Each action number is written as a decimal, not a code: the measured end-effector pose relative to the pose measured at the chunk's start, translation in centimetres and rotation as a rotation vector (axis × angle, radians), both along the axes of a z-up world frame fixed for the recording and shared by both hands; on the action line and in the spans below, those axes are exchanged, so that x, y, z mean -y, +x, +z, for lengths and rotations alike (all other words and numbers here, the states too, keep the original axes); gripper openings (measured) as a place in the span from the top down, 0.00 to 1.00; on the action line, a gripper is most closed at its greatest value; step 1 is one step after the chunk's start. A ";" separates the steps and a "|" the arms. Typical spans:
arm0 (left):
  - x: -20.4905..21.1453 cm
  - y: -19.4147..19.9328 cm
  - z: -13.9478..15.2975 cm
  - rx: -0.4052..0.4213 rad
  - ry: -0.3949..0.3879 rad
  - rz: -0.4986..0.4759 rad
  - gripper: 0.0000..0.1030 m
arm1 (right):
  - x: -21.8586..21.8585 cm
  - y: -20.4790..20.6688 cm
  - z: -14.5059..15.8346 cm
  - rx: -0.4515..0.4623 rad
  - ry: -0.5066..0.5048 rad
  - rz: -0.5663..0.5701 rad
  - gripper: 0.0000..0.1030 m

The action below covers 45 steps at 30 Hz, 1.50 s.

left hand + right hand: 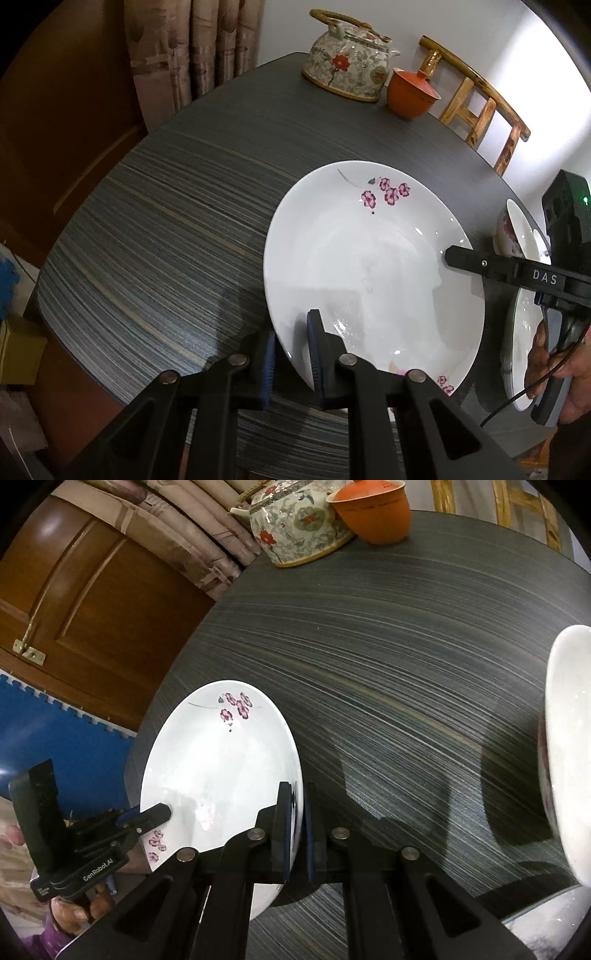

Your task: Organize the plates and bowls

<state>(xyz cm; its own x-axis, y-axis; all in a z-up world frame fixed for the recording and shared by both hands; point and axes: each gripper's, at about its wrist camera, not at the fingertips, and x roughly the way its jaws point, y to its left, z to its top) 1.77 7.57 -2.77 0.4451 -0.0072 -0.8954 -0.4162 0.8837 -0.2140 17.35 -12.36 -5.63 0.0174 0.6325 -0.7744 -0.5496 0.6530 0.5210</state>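
Note:
A white plate with pink flowers [369, 258] is held above the dark striped table [166, 221]. My left gripper [291, 350] is shut on its near rim. My right gripper [297, 827] is shut on the opposite rim; its finger shows in the left wrist view [465, 258]. The plate also shows in the right wrist view [221, 768], with my left gripper [155, 814] on its far side. A white bowl [515, 232] sits on another white plate [524, 350] at the right; the bowl [565, 746] is close in the right wrist view.
A floral teapot [351, 62] and an orange lidded cup [410, 92] stand at the table's far end. A wooden chair [480, 103] is behind them. A wooden door [74, 609] and curtains [192, 48] are to the left.

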 end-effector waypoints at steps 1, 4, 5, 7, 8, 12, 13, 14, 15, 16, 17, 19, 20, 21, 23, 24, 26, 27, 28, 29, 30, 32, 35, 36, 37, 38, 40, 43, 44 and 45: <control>-0.1 -0.2 0.1 0.002 0.005 0.011 0.85 | 0.0 0.1 0.0 -0.008 0.004 -0.006 0.91; -0.2 -0.3 0.4 -0.021 0.004 0.025 0.74 | 0.6 0.1 0.4 0.007 0.015 -0.044 0.79; -0.1 -0.4 0.5 -0.027 0.011 0.036 0.63 | 1.0 0.0 0.8 0.021 0.024 -0.062 0.61; 0.0 -0.6 1.0 -0.024 0.038 0.043 0.61 | 1.8 -0.2 1.5 0.040 0.045 -0.087 0.52; 0.1 -0.9 1.3 -0.025 0.059 0.047 0.61 | 2.4 -0.5 2.0 0.048 0.056 -0.094 0.52; 1.1 -1.7 3.3 0.011 0.154 0.053 0.61 | 6.3 -2.3 4.0 0.076 0.124 -0.146 0.52; 1.5 -2.1 3.8 0.026 0.190 0.050 0.61 | 7.8 -3.0 4.5 0.077 0.147 -0.165 0.52; 2.0 -2.4 4.6 0.047 0.226 0.042 0.61 | 9.4 -3.7 4.9 0.081 0.160 -0.186 0.52; 2.6 -2.7 5.3 0.072 0.256 0.028 0.61 | 11.1 -4.4 5.3 0.089 0.175 -0.206 0.52; 3.4 -3.0 6.0 0.096 0.275 0.004 0.61 | 12.9 -5.4 5.8 0.096 0.192 -0.226 0.52; 4.0 -3.3 6.5 0.117 0.278 -0.024 0.61 | 14.9 -6.3 6.1 0.100 0.202 -0.250 0.52; 5.7 -3.6 7.3 0.151 0.251 -0.091 0.61 | 18.4 -8.0 6.5 0.104 0.212 -0.297 0.52; 6.9 -3.5 7.6 0.166 0.206 -0.145 0.61 | 20.3 -9.0 6.8 0.108 0.214 -0.322 0.52; 7.9 -3.4 7.7 0.170 0.170 -0.192 0.61 | 21.5 -9.7 7.0 0.109 0.211 -0.344 0.52; 9.9 -3.1 7.7 0.167 0.103 -0.262 0.61 | 24.4 -11.1 6.7 0.094 0.211 -0.392 0.52; 10.7 -2.9 7.8 0.166 0.078 -0.288 0.61 | 25.5 -11.9 6.5 0.074 0.226 -0.412 0.52; 12.5 -1.8 7.6 0.148 0.020 -0.353 0.61 | 27.0 -12.9 5.6 0.019 0.247 -0.456 0.52; 13.4 -1.1 7.4 0.137 0.005 -0.372 0.61 | 27.6 -13.4 5.0 -0.001 0.255 -0.476 0.53; 14.3 -0.5 7.2 0.126 -0.008 -0.403 0.61 | 28.3 -13.7 4.4 -0.013 0.266 -0.488 0.54; 14.7 0.1 7.1 0.116 -0.015 -0.421 0.61 | 28.7 -13.8 3.9 -0.030 0.275 -0.498 0.55; 15.6 0.5 6.8 0.102 -0.026 -0.440 0.61 | 28.9 -13.8 3.2 -0.051 0.281 -0.505 0.55; 16.8 1.7 6.4 0.079 -0.047 -0.483 0.61 | 29.2 -13.8 1.9 -0.081 0.284 -0.535 0.58; 18.1 3.4 5.9 0.061 -0.038 -0.533 0.61 | 29.3 -13.5 0.9 -0.094 0.279 -0.566 0.60; 18.2 3.9 5.6 0.057 -0.041 -0.549 0.61 | 29.4 -13.3 0.5 -0.108 0.279 -0.579 0.60; 18.6 4.5 5.3 0.046 -0.041 -0.559 0.61 | 29.5 -13.2 0.1 -0.124 0.295 -0.587 0.62; 18.7 5.1 5.1 0.038 -0.043 -0.563 0.61 | 29.6 -13.0 -0.2 -0.135 0.306 -0.594 0.63; 18.9 5.9 4.4 0.024 -0.047 -0.568 0.61 | 29.6 -12.8 -0.6 -0.144 0.309 -0.596 0.63; 18.6 7.4 3.2 -0.002 -0.092 -0.568 0.61 | 29.4 -12.4 -1.1 -0.153 0.303 -0.597 0.63; 18.5 7.7 2.7 -0.010 -0.103 -0.565 0.61 | 29.3 -12.2 -1.2 -0.153 0.299 -0.598 0.63; 18.6 8.0 2.4 -0.009 -0.102 -0.564 0.61 | 29.2 -12.0 -1.3 -0.152 0.290 -0.602 0.63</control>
<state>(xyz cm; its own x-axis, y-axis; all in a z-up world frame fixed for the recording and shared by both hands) 9.73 -11.02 -0.38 0.3396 -0.3275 -0.8817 0.1115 0.9448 -0.3080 5.32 -41.52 -6.90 0.3356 0.7289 -0.5967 -0.0408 0.6441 0.7638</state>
